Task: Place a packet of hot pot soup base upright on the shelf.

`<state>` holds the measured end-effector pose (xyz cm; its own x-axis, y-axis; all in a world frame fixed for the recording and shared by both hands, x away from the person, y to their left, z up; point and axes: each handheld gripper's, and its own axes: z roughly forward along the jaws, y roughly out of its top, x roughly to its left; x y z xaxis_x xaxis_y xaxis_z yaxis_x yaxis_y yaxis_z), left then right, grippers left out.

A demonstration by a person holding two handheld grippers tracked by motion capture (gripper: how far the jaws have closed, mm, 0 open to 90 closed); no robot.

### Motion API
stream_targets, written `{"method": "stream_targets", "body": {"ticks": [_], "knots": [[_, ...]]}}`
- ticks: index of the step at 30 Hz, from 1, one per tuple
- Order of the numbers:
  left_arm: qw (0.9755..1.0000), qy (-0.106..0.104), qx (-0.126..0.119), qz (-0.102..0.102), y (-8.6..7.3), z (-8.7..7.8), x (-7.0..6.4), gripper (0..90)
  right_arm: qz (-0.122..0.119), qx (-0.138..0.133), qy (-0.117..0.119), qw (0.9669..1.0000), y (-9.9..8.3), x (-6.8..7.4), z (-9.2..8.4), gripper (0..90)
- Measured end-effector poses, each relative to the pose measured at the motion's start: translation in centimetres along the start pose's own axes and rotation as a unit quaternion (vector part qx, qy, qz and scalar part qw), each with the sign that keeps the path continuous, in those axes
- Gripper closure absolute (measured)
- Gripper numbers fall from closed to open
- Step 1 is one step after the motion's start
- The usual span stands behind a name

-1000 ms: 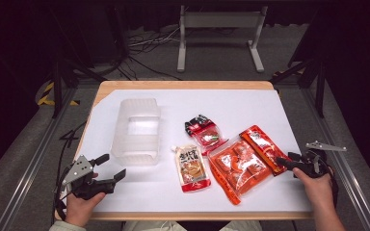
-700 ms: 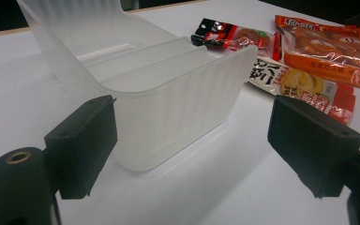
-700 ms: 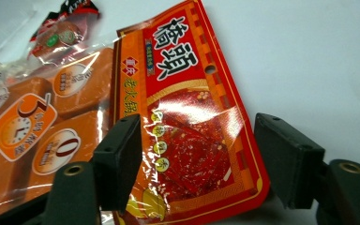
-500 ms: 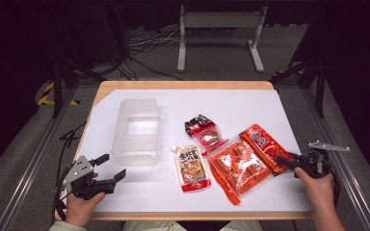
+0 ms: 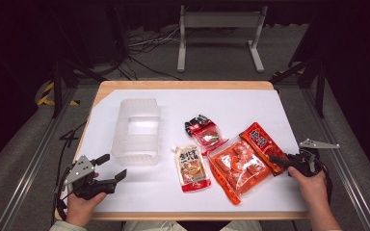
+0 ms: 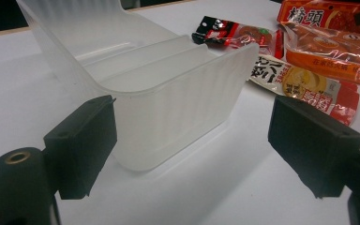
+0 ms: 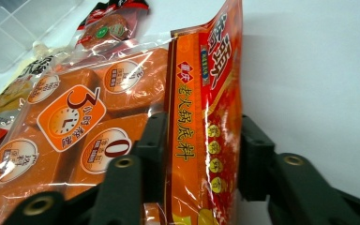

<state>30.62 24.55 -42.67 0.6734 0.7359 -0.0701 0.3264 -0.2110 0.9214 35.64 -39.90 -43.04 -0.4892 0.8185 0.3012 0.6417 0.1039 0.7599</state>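
so the right gripper point(image 5: 275, 160) has just been closing and its jaws now sit against both sides of the red packet point(image 7: 206, 117), near edge tipped up off the white table point(image 5: 250, 103), leaning on the big orange pack point(image 5: 236, 166) beside it. left gripper point(image 5: 110, 166) rests with jaws wide apart, nothing in them, just short of the clear plastic tub point(image 6: 168, 93)
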Motion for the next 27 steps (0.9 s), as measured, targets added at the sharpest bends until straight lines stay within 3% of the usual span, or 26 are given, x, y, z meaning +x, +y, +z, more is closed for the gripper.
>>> {"method": "stream_targets", "body": {"ticks": [3,8,12,19,23,27], "knots": [[1.0000,0.002,0.001,0.002,0.0,-0.1,-0.1,16.4,-0.008,0.008,-0.010,0.9999,0.2,0.0,0.4,72.5],[1.0000,0.000,-0.003,0.005,0.1,-0.1,-0.2,16.3,-0.022,0.015,-0.023,0.9994,0.3,-0.3,1.4,78.2],[1.0000,0.001,-0.004,0.002,0.2,-0.2,-0.3,16.3,-0.036,0.032,-0.034,0.9982,0.5,-0.1,2.1,89.4],[1.0000,0.003,-0.008,0.001,0.4,-0.3,-0.5,16.3,-0.036,0.031,-0.034,0.9983,0.7,-0.1,2.0,90.0],[0.9995,0.030,-0.011,0.002,0.9,-0.8,-1.0,17.4,-0.038,0.030,-0.034,0.9982,0.9,0.1,1.8,90.0],[0.9993,0.029,-0.017,0.013,2.0,-1.0,-1.8,16.7,-0.040,0.024,-0.035,0.9983,1.3,0.3,1.1,90.0]]}}
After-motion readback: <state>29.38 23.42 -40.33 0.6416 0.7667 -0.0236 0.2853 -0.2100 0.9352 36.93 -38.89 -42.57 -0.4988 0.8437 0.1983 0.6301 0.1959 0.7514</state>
